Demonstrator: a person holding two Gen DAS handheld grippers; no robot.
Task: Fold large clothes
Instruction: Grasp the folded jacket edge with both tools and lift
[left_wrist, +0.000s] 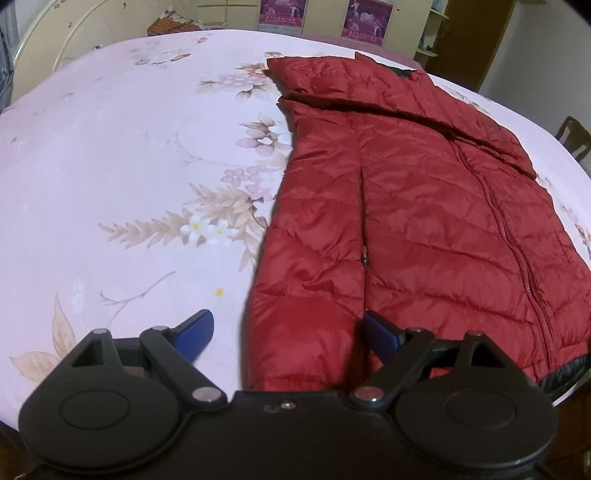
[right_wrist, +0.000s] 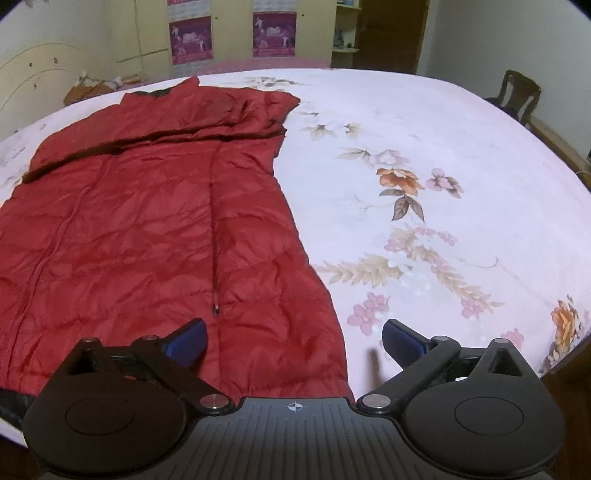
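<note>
1. Left gripper (left_wrist: 289, 332) – jaws spread wide, holding nothing, over the jacket's near hem corner.
2. Right gripper (right_wrist: 294, 339) – likewise spread, straddling the opposite edge.
3. Red puffer jacket (left_wrist: 406, 221) lies flat on the floral bedsheet (left_wrist: 129, 166), sleeves folded across.

Red quilted jacket (left_wrist: 424, 229), pale pink floral bedsheet (left_wrist: 110, 166), blue fingers (right_wrist: 186, 341), possibly black hem lining

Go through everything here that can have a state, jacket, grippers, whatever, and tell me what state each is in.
Red jacket: lying flat on the bed, zipped shut, sleeves folded across the chest.
Left gripper: open, holding nothing, over the jacket's near left corner.
Right gripper: open, holding nothing, over the jacket's near right corner.
Bedsheet: spread smooth.
</note>
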